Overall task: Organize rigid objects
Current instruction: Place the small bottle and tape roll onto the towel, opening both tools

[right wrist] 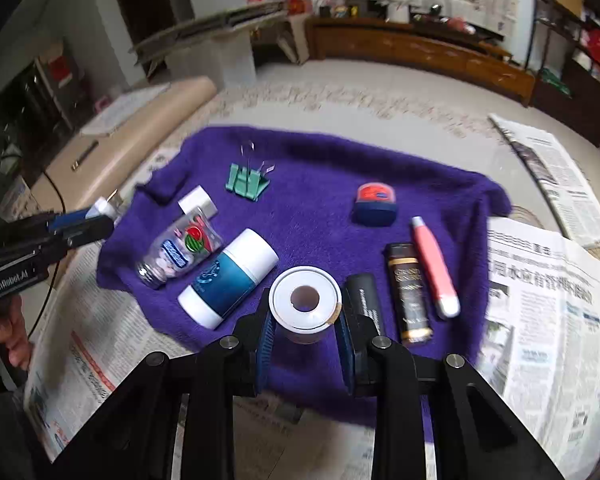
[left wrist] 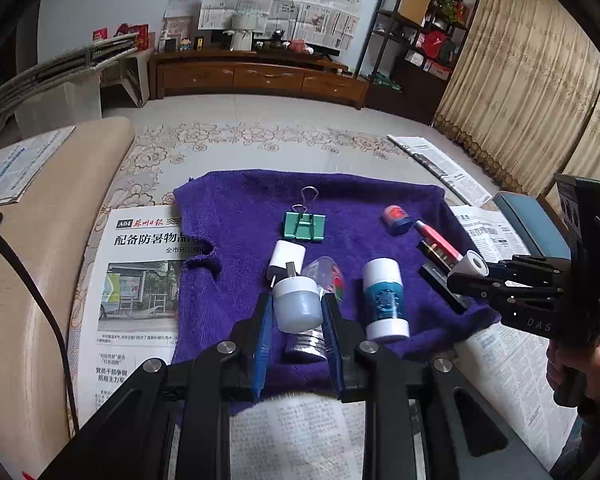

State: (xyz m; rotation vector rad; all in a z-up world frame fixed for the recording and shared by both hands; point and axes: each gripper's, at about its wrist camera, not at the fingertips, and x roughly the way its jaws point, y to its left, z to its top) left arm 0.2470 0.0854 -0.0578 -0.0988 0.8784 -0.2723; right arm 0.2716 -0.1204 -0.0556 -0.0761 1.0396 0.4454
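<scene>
The left wrist view shows the left hand-held gripper clamping a small translucent white jar with a white lid above the near edge of the purple towel. The right hand-held gripper grips a white roll of tape, raised over the towel's near right side, beside a blue-and-white cylindrical bottle lying flat.

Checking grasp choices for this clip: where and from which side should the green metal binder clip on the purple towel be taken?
Grip the green metal binder clip across its folded body, coming down from above with the jaws on its two long sides. It lies flat on the purple towel, wire handles pointing away toward the far edge, and bare towel surrounds it, so probably nothing blocks a top approach.
</scene>
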